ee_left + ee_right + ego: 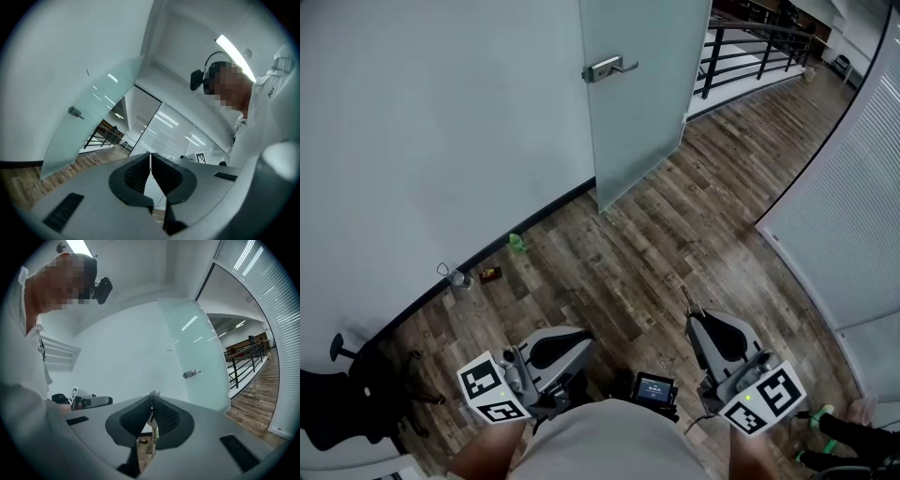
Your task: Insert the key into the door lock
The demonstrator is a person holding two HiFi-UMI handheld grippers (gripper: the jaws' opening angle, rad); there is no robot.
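The frosted glass door (642, 103) stands ajar at the far end of the floor, and its silver lever handle with the lock (609, 67) is well beyond both grippers. My right gripper (697, 319) is shut on a small metal key (152, 394), whose tip sticks out past the jaws. In the right gripper view the handle (191, 373) lies ahead and to the right of the key. My left gripper (579, 339) is held low near my body. Its jaws are shut with nothing between them (150, 161). The handle (75, 112) shows far to the left there.
A green object (517, 243), a clear bottle (459, 279) and a small brown thing (490, 275) lie by the wall's dark skirting. A black chair (337, 384) sits at the lower left. A black railing (750, 52) runs beyond the door, and a blind-covered wall (853, 216) is on the right.
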